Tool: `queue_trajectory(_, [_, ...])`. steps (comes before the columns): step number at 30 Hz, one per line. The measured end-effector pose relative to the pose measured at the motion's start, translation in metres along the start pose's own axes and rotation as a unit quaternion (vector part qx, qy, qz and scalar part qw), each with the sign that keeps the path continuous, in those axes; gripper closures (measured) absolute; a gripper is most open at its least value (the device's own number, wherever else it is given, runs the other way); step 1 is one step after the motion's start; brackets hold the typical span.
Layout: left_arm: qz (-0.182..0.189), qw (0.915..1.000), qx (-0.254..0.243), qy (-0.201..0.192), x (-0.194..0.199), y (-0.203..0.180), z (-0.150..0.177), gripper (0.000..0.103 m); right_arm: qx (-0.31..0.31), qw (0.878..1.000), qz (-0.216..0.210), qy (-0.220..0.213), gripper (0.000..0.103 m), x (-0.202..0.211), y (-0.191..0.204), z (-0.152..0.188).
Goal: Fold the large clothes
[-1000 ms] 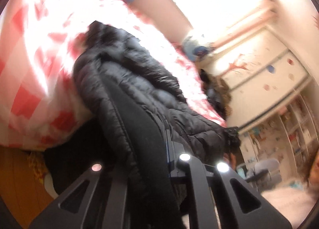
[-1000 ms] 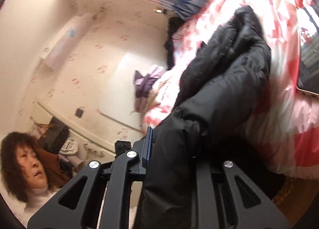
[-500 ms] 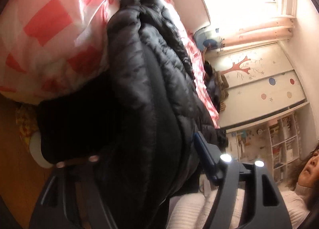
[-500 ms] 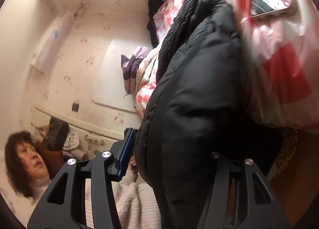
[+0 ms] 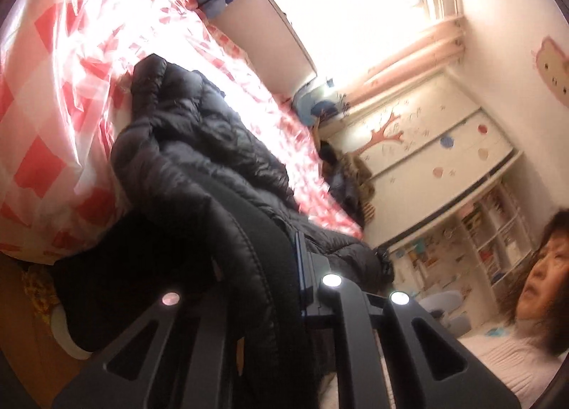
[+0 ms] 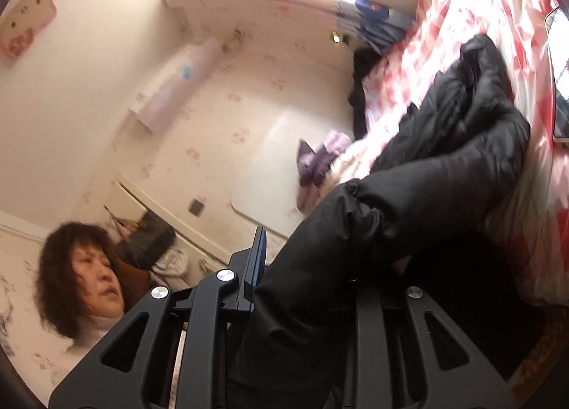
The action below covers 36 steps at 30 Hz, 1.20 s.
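Observation:
A black puffer jacket (image 5: 199,145) lies on the bed's red-and-white checked cover (image 5: 42,124) and hangs over its near edge. My left gripper (image 5: 256,266) is shut on a fold of its hem, and fabric hides the left finger. In the right wrist view the same jacket (image 6: 444,178) runs from the cover (image 6: 462,0) down to my right gripper (image 6: 313,274). Its jaws are closing, with a thick fold of jacket pressed between them. The blue pad of its left finger (image 6: 259,259) shows beside the fabric.
A person (image 5: 544,266) in a white sweater is close behind both grippers, also seen as a person (image 6: 81,266) in the right view. A tablet (image 6: 560,78) lies on the bed. Purple clothes (image 6: 320,156) lie at the bed's end. A painted wardrobe (image 5: 444,145) stands behind the bed.
Half a second ago both grippers stood wider around the jacket's bulk; now both have narrowed onto folds of it. Both views have swung back toward where they stood a second ago.

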State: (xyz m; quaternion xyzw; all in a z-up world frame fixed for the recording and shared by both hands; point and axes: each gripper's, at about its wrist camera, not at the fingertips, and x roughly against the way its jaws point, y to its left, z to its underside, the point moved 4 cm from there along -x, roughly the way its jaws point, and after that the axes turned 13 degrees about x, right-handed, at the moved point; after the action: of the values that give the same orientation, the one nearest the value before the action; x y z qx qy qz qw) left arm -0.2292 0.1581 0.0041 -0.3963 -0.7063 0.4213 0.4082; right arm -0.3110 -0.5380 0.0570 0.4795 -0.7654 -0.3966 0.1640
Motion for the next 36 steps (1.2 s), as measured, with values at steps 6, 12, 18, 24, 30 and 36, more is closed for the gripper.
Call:
queue_trajectory(6, [0.036, 0.9985, 0.008, -0.041, -0.004, -0.012, -0.049, 0.092, 0.009, 0.999, -0.016, -0.03, 0.08, -0.01, -0.016, -0.042])
queue_trajectory(12, [0.051, 0.9958, 0.006, -0.075, -0.026, -0.038, -0.116, 0.092, 0.021, 0.998, -0.01, -0.051, 0.08, -0.037, -0.031, -0.109])
queue_trajectory(18, [0.039, 0.9928, 0.042, -0.105, -0.077, -0.031, -0.202, 0.092, 0.0, 0.997, 0.029, -0.074, 0.08, -0.07, -0.087, -0.177])
queue_trajectory(24, [-0.027, 0.9855, 0.112, -0.125, -0.149, 0.037, -0.276, 0.092, -0.066, 0.988, 0.118, -0.081, 0.08, -0.099, -0.189, -0.214])
queue_trajectory(30, [-0.122, 0.9656, 0.199, -0.115, -0.206, 0.133, -0.298, 0.085, -0.154, 0.967, 0.197, -0.047, 0.076, -0.112, -0.293, -0.195])
queue_trajectory(36, [-0.108, 0.9632, 0.223, -0.105, -0.196, 0.122, -0.3, 0.044, -0.174, 0.968, 0.16, -0.081, 0.006, -0.095, -0.29, -0.198])
